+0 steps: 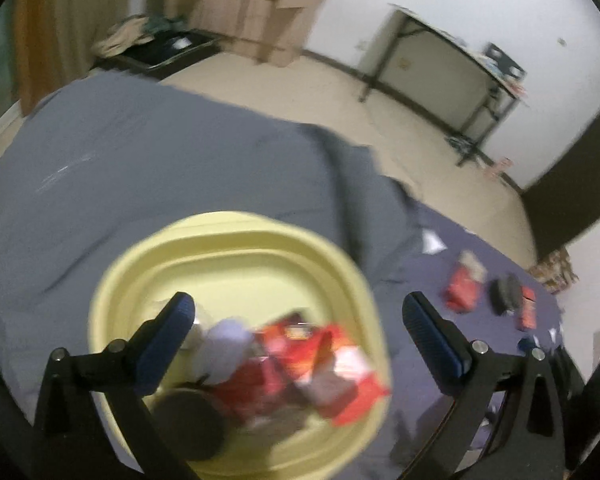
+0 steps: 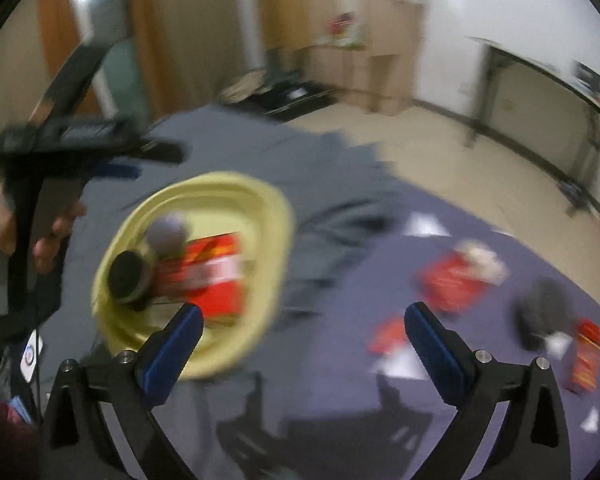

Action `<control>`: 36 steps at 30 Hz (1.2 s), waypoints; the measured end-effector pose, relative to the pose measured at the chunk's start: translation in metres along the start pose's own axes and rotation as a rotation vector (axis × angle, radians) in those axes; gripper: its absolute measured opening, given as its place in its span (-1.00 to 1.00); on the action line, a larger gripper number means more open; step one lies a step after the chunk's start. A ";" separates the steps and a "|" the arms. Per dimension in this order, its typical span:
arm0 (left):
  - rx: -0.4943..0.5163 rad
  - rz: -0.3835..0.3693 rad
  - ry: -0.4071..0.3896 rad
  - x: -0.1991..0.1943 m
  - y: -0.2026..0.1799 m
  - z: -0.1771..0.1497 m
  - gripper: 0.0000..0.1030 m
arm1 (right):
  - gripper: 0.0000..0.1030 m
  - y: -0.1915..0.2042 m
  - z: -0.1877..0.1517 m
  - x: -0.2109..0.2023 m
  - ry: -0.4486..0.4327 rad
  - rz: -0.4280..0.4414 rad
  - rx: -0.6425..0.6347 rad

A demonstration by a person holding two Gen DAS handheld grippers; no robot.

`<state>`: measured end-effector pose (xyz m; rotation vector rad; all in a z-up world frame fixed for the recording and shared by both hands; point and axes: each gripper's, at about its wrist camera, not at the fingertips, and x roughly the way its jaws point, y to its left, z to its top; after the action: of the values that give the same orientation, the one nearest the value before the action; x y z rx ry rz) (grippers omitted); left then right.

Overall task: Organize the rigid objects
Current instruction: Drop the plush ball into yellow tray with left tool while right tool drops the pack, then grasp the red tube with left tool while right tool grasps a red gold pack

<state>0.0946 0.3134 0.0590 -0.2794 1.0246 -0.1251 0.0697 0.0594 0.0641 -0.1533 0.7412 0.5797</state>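
A yellow basin (image 1: 236, 224) sits on the grey bedsheet and holds a red box (image 1: 356, 380), a pale lavender round thing (image 1: 228, 344) and a dark round thing (image 1: 188, 420). My left gripper (image 1: 298, 308) hangs open above the basin with nothing between its fingers. In the right wrist view the basin (image 2: 276, 216) lies at left, and my right gripper (image 2: 304, 316) stands open and holds nothing, just to the basin's right over the cloth. On the purple cloth lie a red packet (image 2: 452, 280), a dark object (image 2: 540, 312) and a red box (image 2: 586, 352). The picture is blurred.
A hand (image 2: 4, 228) holds the left gripper (image 2: 148, 160) at upper left in the right wrist view. White paper scraps (image 2: 424, 226) dot the purple cloth. Beyond the bed are beige floor (image 1: 300, 88), a dark-framed table (image 1: 440, 72) by the wall and a low dark stand (image 1: 168, 52).
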 end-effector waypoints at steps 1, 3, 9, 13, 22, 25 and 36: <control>0.025 -0.017 0.003 0.002 -0.015 0.001 1.00 | 0.99 -0.026 -0.005 -0.012 -0.010 -0.048 0.027; 0.101 -0.058 0.021 0.011 -0.057 0.002 1.00 | 0.99 -0.075 -0.016 -0.032 -0.012 -0.154 0.070; 0.323 -0.072 0.107 0.058 -0.154 -0.021 1.00 | 0.99 -0.221 -0.081 -0.054 0.081 -0.373 0.333; 0.397 -0.015 0.148 0.101 -0.181 -0.046 0.98 | 0.99 -0.259 -0.106 -0.037 0.104 -0.366 0.431; 0.459 0.035 0.269 0.167 -0.188 -0.079 0.09 | 0.99 -0.285 -0.103 0.007 0.097 -0.344 0.421; 0.455 0.027 0.248 0.168 -0.186 -0.079 -0.10 | 0.83 -0.283 -0.103 0.014 0.102 -0.386 0.381; 0.391 -0.032 0.164 0.112 -0.182 -0.071 -0.53 | 0.08 -0.266 -0.107 -0.034 -0.012 -0.342 0.337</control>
<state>0.0964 0.1011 -0.0156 0.0724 1.1337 -0.3773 0.1324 -0.2130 -0.0097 0.0369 0.7703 0.1262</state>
